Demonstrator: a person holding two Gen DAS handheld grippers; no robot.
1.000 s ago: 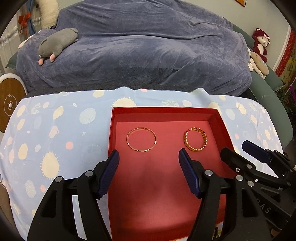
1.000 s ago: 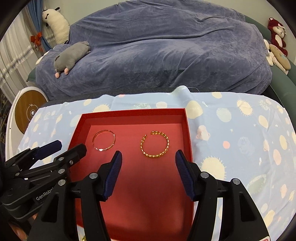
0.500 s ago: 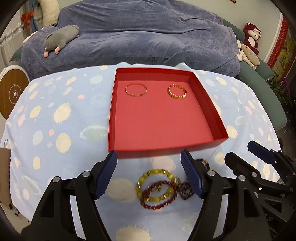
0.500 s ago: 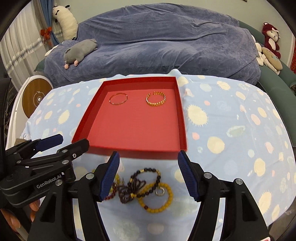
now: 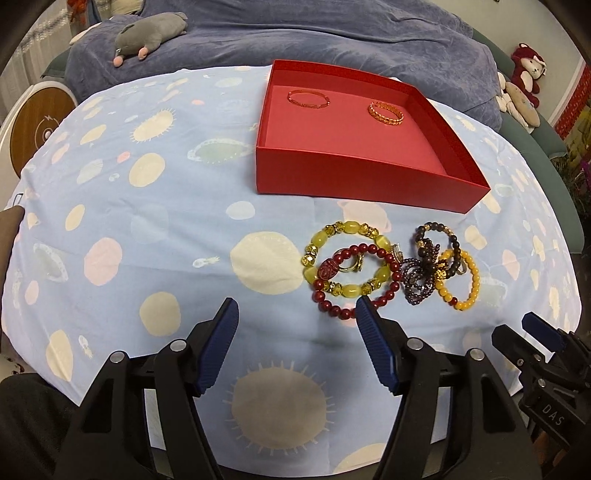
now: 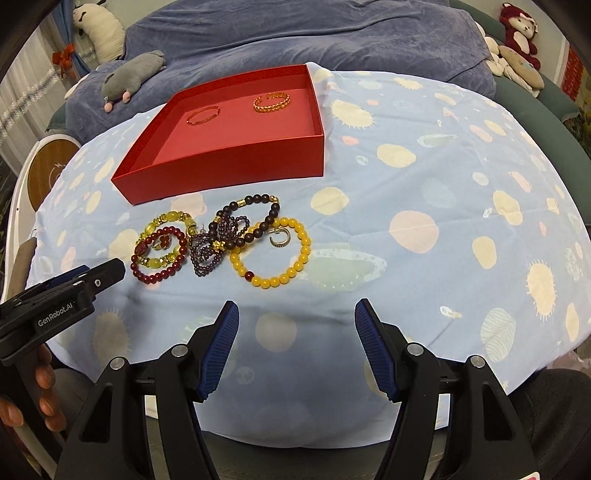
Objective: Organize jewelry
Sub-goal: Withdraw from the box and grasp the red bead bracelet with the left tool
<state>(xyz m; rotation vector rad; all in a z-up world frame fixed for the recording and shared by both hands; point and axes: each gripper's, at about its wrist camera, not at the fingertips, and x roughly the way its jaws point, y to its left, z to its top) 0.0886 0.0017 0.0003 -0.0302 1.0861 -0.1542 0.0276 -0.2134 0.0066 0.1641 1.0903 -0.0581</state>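
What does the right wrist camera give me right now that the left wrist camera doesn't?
Only the right wrist view shows fingers of the hand holding the left gripper, and a white plush at the top left.

Only the left wrist view shows the right gripper from the side.

Both show the red box holding two gold bangles, the tangled bead bracelets lying on the cloth in front of it, and nothing between either gripper's jaws; the left's are closing.

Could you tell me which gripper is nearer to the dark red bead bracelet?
Left. The left gripper has one finger's tip at the dark red bead bracelet's near edge, jaws closing, nothing between. The right gripper hovers farther off, short of the pile.
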